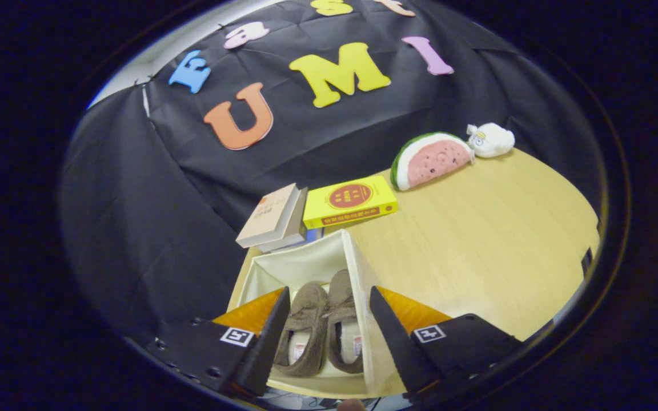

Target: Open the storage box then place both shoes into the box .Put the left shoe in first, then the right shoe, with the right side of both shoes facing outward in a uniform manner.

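2 shoes [320, 331] lie in the storage box [306, 265]; gripper [326, 325] fingers spread above

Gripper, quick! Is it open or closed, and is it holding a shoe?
Hand-held gripper: open, holding nothing; its fingers are spread above the two shoes lying side by side in the storage box.

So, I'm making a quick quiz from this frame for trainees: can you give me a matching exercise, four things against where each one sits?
Things:
1. pair of shoes
2. yellow book
3. watermelon toy
4. gripper

Places:
A. on the table, beside the white plush toy
B. fingers open, spread either side of the shoes
C. inside the storage box, side by side
D. just beyond the box, next to the stacked books

Pairs: 1-C, 2-D, 3-A, 4-B
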